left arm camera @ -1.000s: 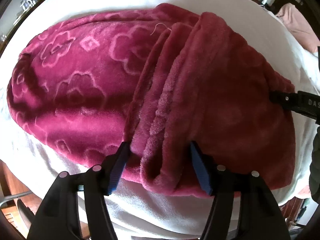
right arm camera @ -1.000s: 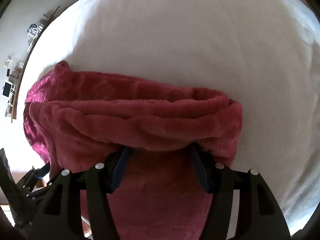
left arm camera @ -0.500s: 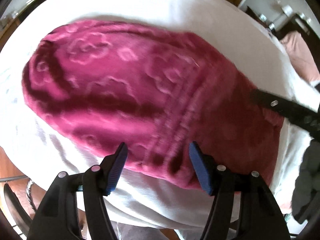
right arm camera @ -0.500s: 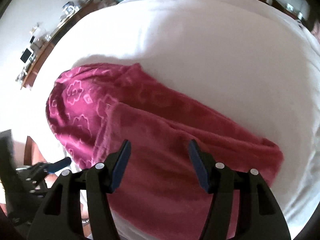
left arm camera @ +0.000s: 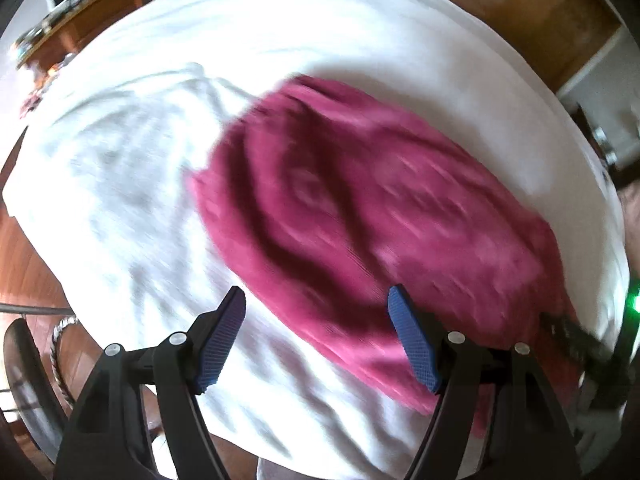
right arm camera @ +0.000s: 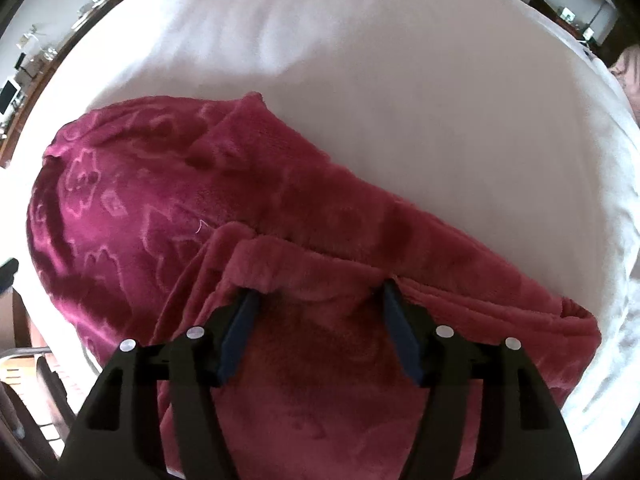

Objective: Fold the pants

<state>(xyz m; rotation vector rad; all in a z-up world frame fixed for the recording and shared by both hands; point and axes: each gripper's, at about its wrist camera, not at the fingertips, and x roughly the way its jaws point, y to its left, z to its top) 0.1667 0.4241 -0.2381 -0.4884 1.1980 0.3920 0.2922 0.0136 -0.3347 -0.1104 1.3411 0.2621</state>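
The magenta fleece pants with a raised flower pattern lie folded on the white bed. The left wrist view is motion-blurred. My left gripper is open and empty, just off the near edge of the pants. In the right wrist view the pants fill the lower half. My right gripper is open, low over the cloth, its fingertips tucked under a folded hem edge. The right gripper's black body shows at the left view's right edge.
The white bed sheet spreads beyond the pants. A wooden shelf with small items runs along the far left wall. A wooden floor and a chair edge lie below the bed's left corner.
My left gripper has let go of the pants edge, pulled back and swung left. My right gripper has dropped low onto the cloth again, tips under the hem.
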